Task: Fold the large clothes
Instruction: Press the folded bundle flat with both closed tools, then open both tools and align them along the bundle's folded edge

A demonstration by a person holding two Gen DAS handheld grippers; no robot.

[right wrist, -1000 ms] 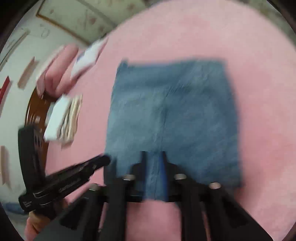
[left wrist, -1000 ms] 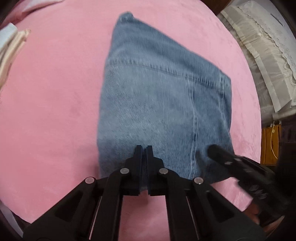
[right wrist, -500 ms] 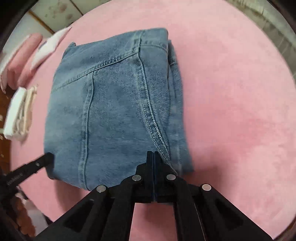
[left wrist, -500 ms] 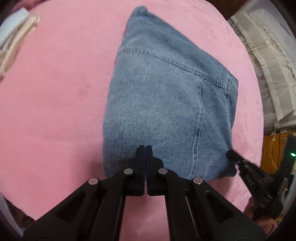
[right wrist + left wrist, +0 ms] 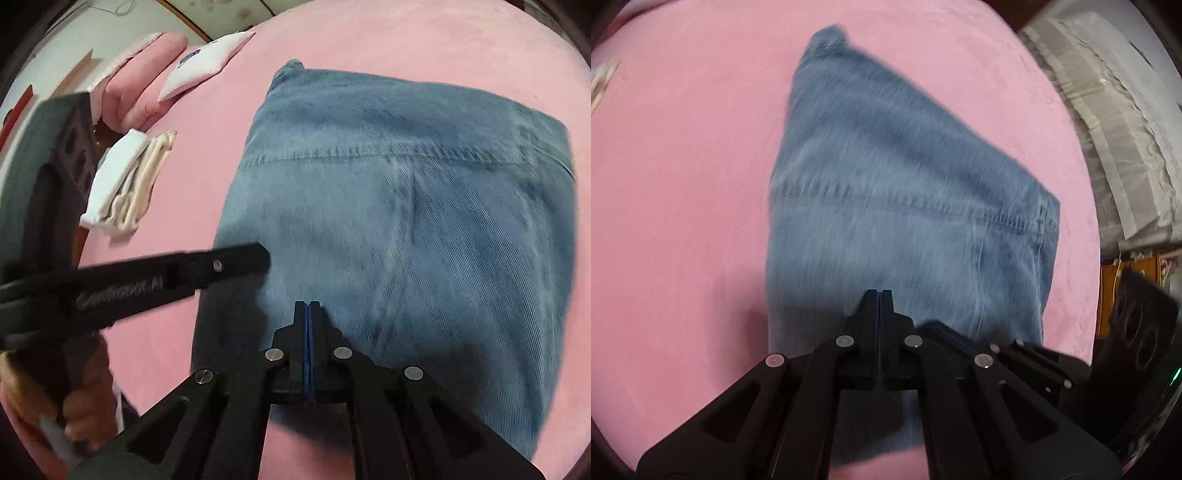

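Folded blue jeans (image 5: pixel 905 203) lie flat on the pink bed cover (image 5: pixel 683 184). In the left wrist view my left gripper (image 5: pixel 878 294) is shut and empty, its tips over the near part of the denim. The right gripper (image 5: pixel 936 329) shows close beside it on the right, low over the jeans' near edge. In the right wrist view the jeans (image 5: pixel 406 221) fill the middle, and my right gripper (image 5: pixel 307 304) is shut with nothing between its fingers. The left gripper (image 5: pixel 258 255) reaches in from the left over the jeans' left edge, held by a person's hand (image 5: pixel 85 417).
A small stack of folded white and cream clothes (image 5: pixel 125 184) lies left of the jeans. Behind it are a pink pillow (image 5: pixel 140 85) and a white pillow (image 5: pixel 207 62). White lace bedding (image 5: pixel 1108 110) borders the pink cover on the right.
Both grippers have drawn together over the near part of the jeans. The right gripper has shifted left from the jeans' right edge toward the middle. The jeans lie as before.
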